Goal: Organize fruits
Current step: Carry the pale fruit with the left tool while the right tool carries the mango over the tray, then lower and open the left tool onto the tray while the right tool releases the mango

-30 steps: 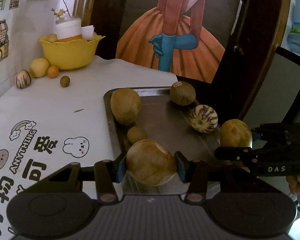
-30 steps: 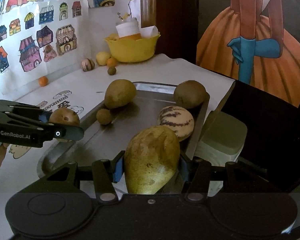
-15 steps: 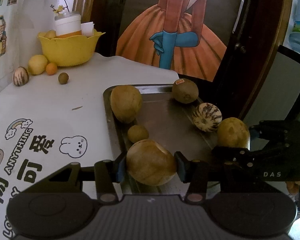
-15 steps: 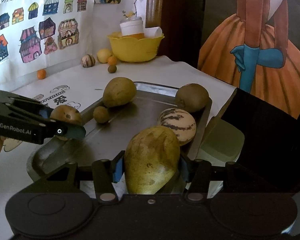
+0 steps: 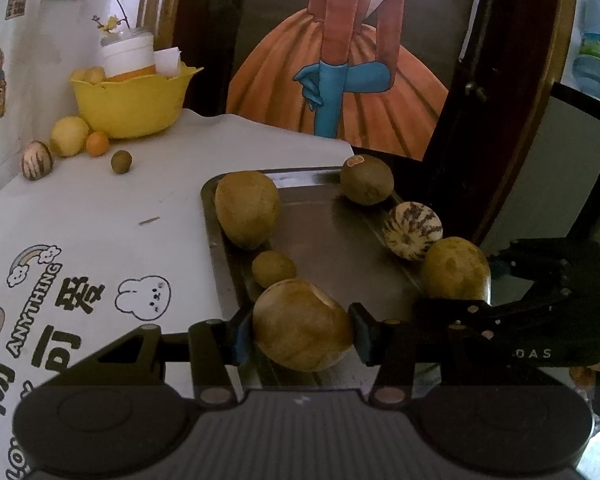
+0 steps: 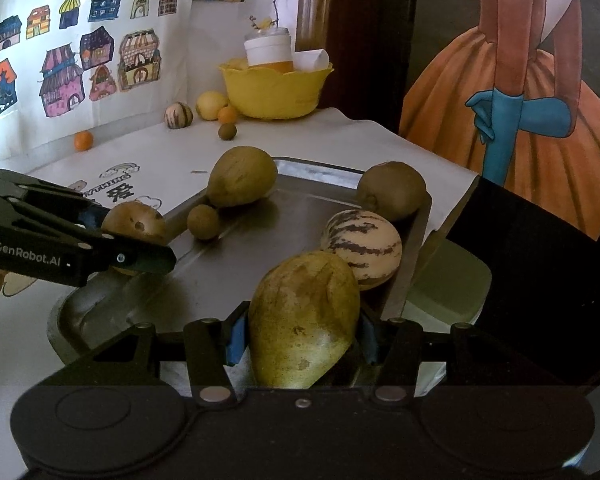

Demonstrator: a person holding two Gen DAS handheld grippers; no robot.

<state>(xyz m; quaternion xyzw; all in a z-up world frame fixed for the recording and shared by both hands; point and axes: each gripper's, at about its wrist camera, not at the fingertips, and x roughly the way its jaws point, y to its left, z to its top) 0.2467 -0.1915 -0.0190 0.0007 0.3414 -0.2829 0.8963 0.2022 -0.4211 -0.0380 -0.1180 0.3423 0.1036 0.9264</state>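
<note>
Each of the 2 tools clamps a fruit over the metal tray, seemingly to add it; left tool pinches a round brown fruit; right tool grips a mango.

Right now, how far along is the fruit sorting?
Done: four fruits lie free on the tray, including a striped melon. In hand: the left gripper clamps a brown fruit, the right gripper a mango, both over the tray. Left: loose fruits, including an orange, by the yellow bowl.
</note>
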